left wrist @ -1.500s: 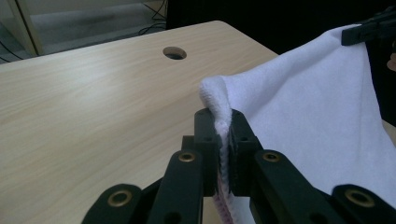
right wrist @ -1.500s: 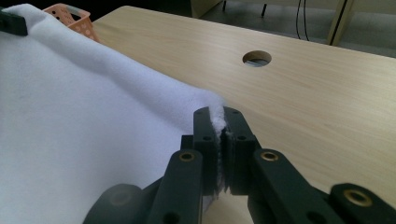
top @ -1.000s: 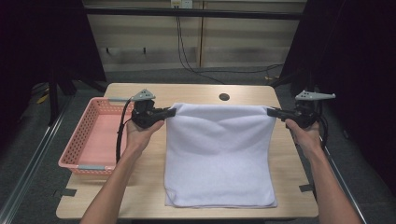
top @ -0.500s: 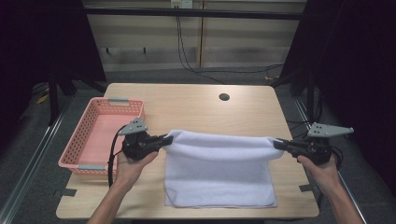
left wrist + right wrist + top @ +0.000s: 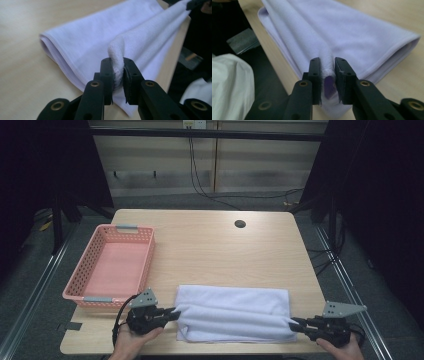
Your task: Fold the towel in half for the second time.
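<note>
A white terry-cloth towel (image 5: 234, 312) lies folded in half across the lower middle of the high view, near the front edge of the light wooden table (image 5: 210, 245). The left gripper (image 5: 172, 312), at the lower left, has a bunched corner of the towel between its jaws; the right gripper (image 5: 295, 323), at the lower right, has the opposite corner. Both pairs of jaws have just been opening, but the cloth still sits pinched between the pads in each gripper view, so the release looks only begun. The first fold seems done; letting go remains, perhaps another fold, and possibly a move to the empty pink plastic basket (image 5: 80, 292) at the left.
</note>
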Available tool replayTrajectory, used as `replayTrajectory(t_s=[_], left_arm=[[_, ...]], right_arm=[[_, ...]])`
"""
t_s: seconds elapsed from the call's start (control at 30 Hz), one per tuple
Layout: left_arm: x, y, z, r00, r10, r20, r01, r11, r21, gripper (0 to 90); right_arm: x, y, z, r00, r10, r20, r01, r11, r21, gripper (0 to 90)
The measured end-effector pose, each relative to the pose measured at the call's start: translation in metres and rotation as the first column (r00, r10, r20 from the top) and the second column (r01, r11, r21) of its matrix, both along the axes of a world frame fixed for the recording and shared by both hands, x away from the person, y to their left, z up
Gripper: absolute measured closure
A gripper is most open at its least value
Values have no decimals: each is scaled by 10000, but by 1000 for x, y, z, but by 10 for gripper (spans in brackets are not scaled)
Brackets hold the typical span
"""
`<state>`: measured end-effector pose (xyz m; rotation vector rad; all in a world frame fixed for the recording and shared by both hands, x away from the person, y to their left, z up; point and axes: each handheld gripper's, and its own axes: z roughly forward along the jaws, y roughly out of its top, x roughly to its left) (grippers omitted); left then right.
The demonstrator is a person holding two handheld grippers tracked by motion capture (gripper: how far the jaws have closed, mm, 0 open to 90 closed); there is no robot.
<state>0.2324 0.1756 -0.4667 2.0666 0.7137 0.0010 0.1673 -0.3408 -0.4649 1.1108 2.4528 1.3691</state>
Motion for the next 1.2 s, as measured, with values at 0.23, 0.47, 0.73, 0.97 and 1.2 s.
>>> replayTrajectory(t_s=[0.23, 0.47, 0.73, 0.97, 1.2], left_arm=[[-13, 15, 0, 9995, -260, -202, 249, 9982, -552, 660], [-2, 15, 6, 9998, 217, 14, -215, 9967, -781, 628], [38, -22, -12, 9996, -223, -169, 228, 9994, 279, 769], [65, -39, -29, 9993, 149, -333, -117, 9955, 945, 776], [76, -45, -32, 9982, 390, -448, -350, 9957, 863, 759]], right_arm=[[-16, -4, 3, 9997, 148, -181, -146, 9998, 110, 636], [-12, -2, 13, 10000, 3, 90, -6, 9996, 296, 610], [19, 30, -9, 9969, -212, -763, 167, 9981, -596, 663], [45, 42, -24, 9885, -695, -1341, 493, 9877, -1486, 706], [78, 34, -28, 9829, -1521, -1036, 1343, 9777, -1613, 711]])
